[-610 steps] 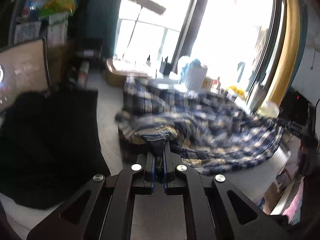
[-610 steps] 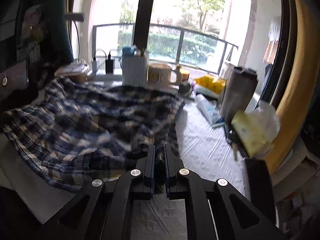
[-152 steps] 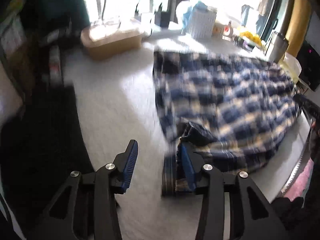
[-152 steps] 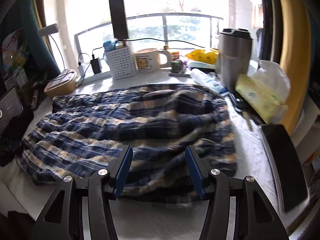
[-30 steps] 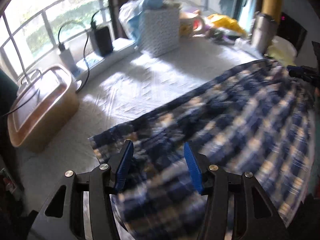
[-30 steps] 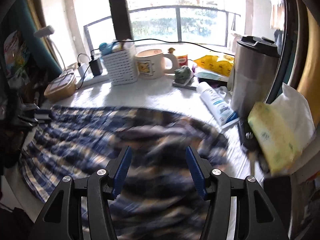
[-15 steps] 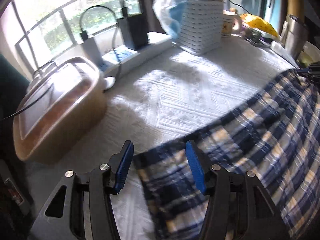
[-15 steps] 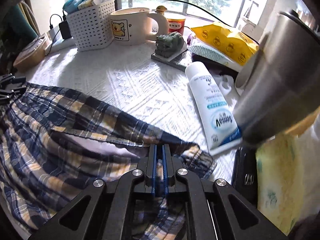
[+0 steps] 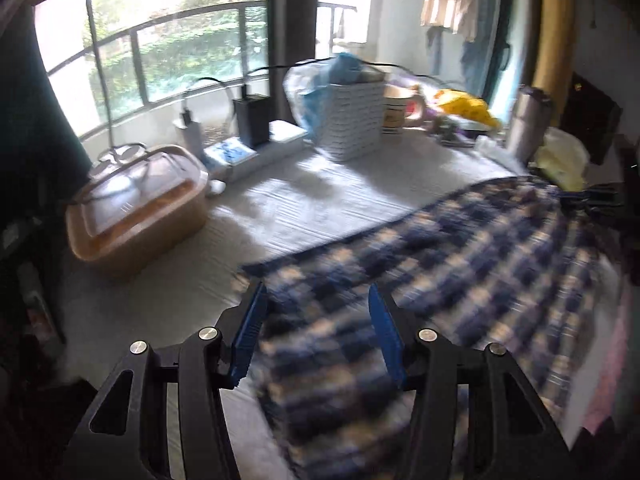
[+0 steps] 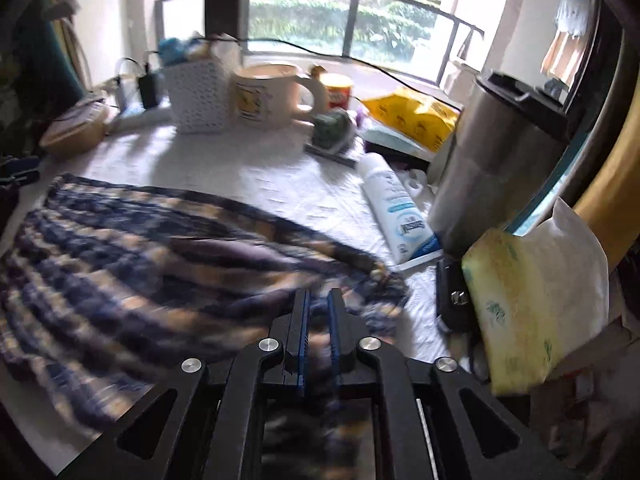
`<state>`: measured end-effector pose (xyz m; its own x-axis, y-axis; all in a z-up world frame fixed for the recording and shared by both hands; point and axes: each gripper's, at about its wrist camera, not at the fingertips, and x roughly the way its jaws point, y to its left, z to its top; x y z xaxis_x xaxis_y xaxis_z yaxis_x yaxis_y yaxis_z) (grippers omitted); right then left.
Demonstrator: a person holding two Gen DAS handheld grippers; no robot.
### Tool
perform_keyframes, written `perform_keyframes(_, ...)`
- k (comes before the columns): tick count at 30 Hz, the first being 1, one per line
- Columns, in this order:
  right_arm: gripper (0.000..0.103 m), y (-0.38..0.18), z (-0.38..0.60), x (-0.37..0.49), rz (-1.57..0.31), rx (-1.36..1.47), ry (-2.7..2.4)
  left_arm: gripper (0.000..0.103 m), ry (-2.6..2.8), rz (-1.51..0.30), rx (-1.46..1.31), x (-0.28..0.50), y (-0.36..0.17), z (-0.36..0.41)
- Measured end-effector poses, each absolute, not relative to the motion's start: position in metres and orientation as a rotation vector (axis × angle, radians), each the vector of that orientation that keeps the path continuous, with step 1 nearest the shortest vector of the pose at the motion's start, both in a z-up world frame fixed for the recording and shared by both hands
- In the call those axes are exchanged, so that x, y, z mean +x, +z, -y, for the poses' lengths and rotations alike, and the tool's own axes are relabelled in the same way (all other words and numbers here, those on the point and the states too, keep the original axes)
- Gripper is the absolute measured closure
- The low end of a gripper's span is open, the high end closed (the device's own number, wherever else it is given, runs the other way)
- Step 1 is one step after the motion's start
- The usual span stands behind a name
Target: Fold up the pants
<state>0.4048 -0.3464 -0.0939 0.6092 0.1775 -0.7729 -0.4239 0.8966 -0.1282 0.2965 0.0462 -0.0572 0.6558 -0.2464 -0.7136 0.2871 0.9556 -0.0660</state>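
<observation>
Right hand-held gripper (image 10: 318, 300) pinching plaid pants (image 10: 120, 248) edge; left hand-held gripper (image 9: 316, 304) spread over pants, gripping nothing.

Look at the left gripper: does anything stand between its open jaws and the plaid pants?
Nothing visible does. The left gripper is open directly over the edge of the pants, with only cloth between its jaws.

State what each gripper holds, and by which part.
Right gripper pinches the plaid pants at their right-hand edge. Left gripper holds nothing.
</observation>
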Motion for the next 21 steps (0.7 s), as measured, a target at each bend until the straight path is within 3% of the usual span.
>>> perform_keyframes(9, 0.093, -0.137, 0.352, 0.370, -0.895, -0.248, 0.342, 0.050, -0.302, -0.976, 0.123, 0.263, -0.115, -0.015)
perform_keyframes(21, 0.093, -0.131, 0.372, 0.338, -0.849, -0.196, 0.292, 0.050, -0.230, -0.875, 0.071, 0.245, -0.095, -0.033)
